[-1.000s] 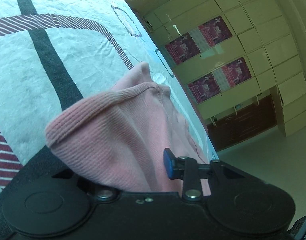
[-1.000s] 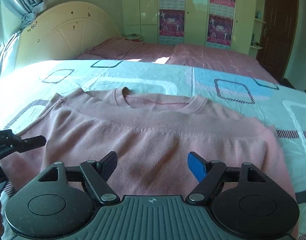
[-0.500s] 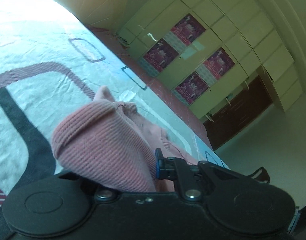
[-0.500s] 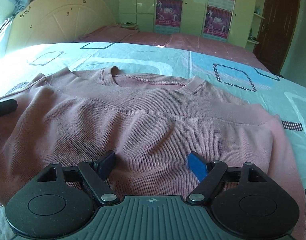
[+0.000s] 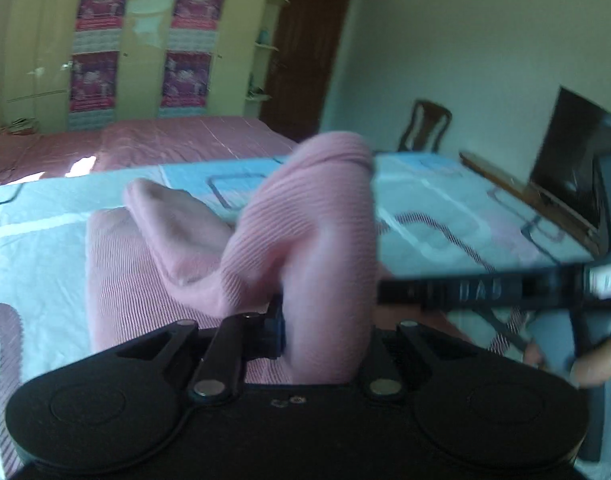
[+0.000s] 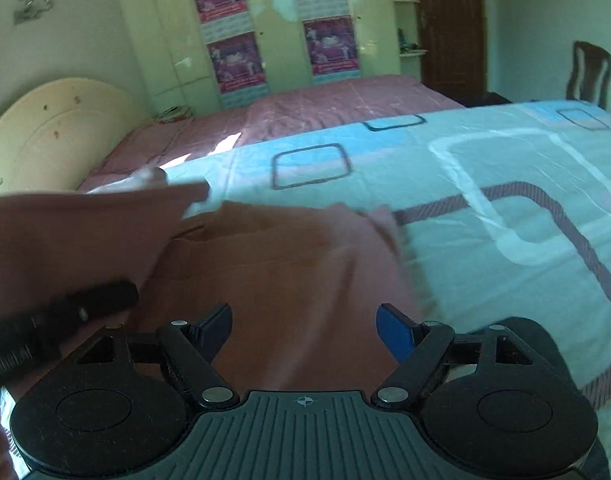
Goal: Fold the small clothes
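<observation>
Pinching the pink sweater (image 5: 305, 240), left claw (image 5: 321, 332) loosening; right claw (image 6: 305, 320) spread, empty.

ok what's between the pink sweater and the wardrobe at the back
In the right wrist view, the blue patterned bedspread comes first beyond the pink sweater, then a maroon bed cover running up to the wardrobe.
</observation>
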Action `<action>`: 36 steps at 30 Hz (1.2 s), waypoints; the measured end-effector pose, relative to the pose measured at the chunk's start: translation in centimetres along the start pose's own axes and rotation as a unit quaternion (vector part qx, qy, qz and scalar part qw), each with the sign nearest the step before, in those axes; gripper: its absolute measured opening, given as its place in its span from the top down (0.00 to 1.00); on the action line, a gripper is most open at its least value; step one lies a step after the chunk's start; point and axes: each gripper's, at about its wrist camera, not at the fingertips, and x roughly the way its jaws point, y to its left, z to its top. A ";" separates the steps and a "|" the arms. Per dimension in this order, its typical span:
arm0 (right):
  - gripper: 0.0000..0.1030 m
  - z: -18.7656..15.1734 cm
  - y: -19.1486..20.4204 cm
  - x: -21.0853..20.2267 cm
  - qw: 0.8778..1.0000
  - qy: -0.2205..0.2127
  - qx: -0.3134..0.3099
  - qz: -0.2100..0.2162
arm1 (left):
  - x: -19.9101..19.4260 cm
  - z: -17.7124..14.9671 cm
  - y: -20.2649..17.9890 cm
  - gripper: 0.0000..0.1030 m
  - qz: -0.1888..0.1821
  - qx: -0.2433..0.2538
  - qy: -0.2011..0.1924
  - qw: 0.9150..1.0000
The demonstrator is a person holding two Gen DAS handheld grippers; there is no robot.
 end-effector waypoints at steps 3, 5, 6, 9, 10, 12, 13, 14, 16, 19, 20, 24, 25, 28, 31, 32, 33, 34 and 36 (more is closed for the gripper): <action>0.24 0.4 -2.8 -1.2 0.999 0.006 0.044 0.020 | 0.4 -2.1 -2.4 0.71 0.001 0.045 0.017 0.999; 0.24 0.5 -3.2 -1.8 0.997 0.011 0.059 0.050 | -0.5 -2.9 -3.3 0.59 -0.008 0.064 0.011 0.998; 0.24 0.4 -3.2 -2.1 0.996 0.014 0.064 0.065 | -1.1 -3.1 -3.5 0.51 -0.018 0.065 0.010 0.998; 0.24 0.5 -2.8 -2.0 0.991 0.026 0.079 0.107 | -3.1 -4.0 -3.8 0.40 -0.042 0.076 0.004 0.996; 0.24 0.5 -2.4 -1.7 0.989 0.032 0.082 0.118 | -3.6 -4.2 -3.8 0.40 -0.043 0.078 0.003 0.996; 0.24 0.2 -1.5 -1.3 0.987 0.044 0.084 0.133 | -4.8 -4.3 -3.2 0.40 -0.033 0.066 -0.006 0.997; 0.24 0.1 -1.2 -0.9 0.986 0.051 0.084 0.138 | -5.3 -4.2 -2.8 0.40 -0.024 0.055 -0.012 0.998; 0.24 -0.1 -0.9 -0.6 0.985 0.059 0.084 0.140 | -5.9 -4.2 -2.3 0.40 -0.015 0.042 -0.018 0.999; 0.24 -0.7 -0.5 0.4 0.983 0.083 0.089 0.141 | -6.8 -3.9 -1.1 0.40 0.005 0.019 -0.028 0.999; 0.30 -1.5 -0.1 1.0 0.979 0.101 0.090 0.151 | -7.6 -4.0 1.3 0.40 0.048 -0.019 -0.033 0.998; 0.54 -1.7 0.2 1.1 0.979 0.110 0.084 0.153 | -7.6 -3.9 2.1 0.41 0.060 -0.034 -0.030 0.997; 0.70 -2.1 0.8 0.2 0.979 0.111 0.067 0.155 | -7.0 -3.4 4.5 0.41 0.080 -0.082 -0.018 0.993; 0.70 -2.1 1.0 -0.2 0.980 0.108 0.057 0.155 | -6.8 -3.5 4.6 0.41 0.084 -0.086 -0.016 0.993; 0.70 -1.7 1.9 -0.4 0.979 0.099 0.033 0.174 | -6.5 -3.2 5.6 0.41 0.083 -0.101 -0.009 0.991; 0.70 -1.4 2.5 0.8 0.980 0.095 0.035 0.174 | -6.6 -3.8 6.3 0.41 0.078 -0.116 -0.002 0.990; 0.69 -1.3 2.5 1.3 0.979 0.094 0.041 0.176 | -7.1 -4.5 6.3 0.41 0.077 -0.123 -0.002 0.989; 0.69 -1.2 2.5 2.1 0.978 0.094 0.049 0.179 | -7.0 -4.5 6.3 0.41 0.076 -0.126 -0.001 0.989; 0.69 -1.2 2.6 2.4 0.977 0.096 0.055 0.180 | -7.0 -4.6 6.5 0.41 0.075 -0.131 -0.002 0.989; 0.70 -0.9 2.7 3.4 0.977 0.097 0.060 0.182 | -6.8 -4.7 6.6 0.40 0.076 -0.134 -0.002 0.988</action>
